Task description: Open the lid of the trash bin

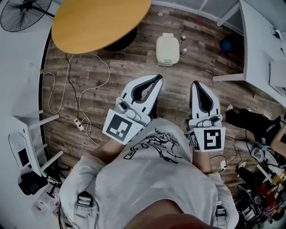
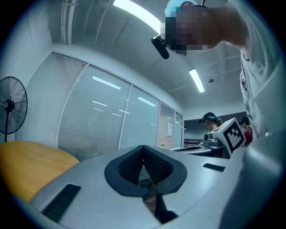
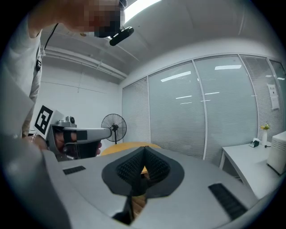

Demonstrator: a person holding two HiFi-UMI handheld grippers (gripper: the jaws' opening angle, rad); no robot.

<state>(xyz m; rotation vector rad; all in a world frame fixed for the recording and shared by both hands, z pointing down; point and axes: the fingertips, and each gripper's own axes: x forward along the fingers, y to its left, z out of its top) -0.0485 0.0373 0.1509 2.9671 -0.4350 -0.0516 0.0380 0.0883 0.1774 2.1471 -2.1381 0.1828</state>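
Observation:
The trash bin (image 1: 166, 49) is a small cream-white box with its lid down, standing on the wooden floor ahead of me in the head view. Neither gripper view shows it. My left gripper (image 1: 155, 80) points level toward it, well short of it, with its jaws closed tip to tip (image 2: 143, 149) and nothing between them. My right gripper (image 1: 196, 85) hangs beside it on the right, also apart from the bin, with its ribbed pads (image 3: 134, 167) pressed together on nothing.
A round wooden table (image 1: 100, 20) stands at the far left, with a floor fan (image 1: 24, 13) beyond it. Two small bottles (image 1: 182, 42) sit right of the bin. A white desk (image 1: 263, 49) fills the right, cables (image 1: 80, 98) trail left, and a white chair (image 1: 31, 143) is near left.

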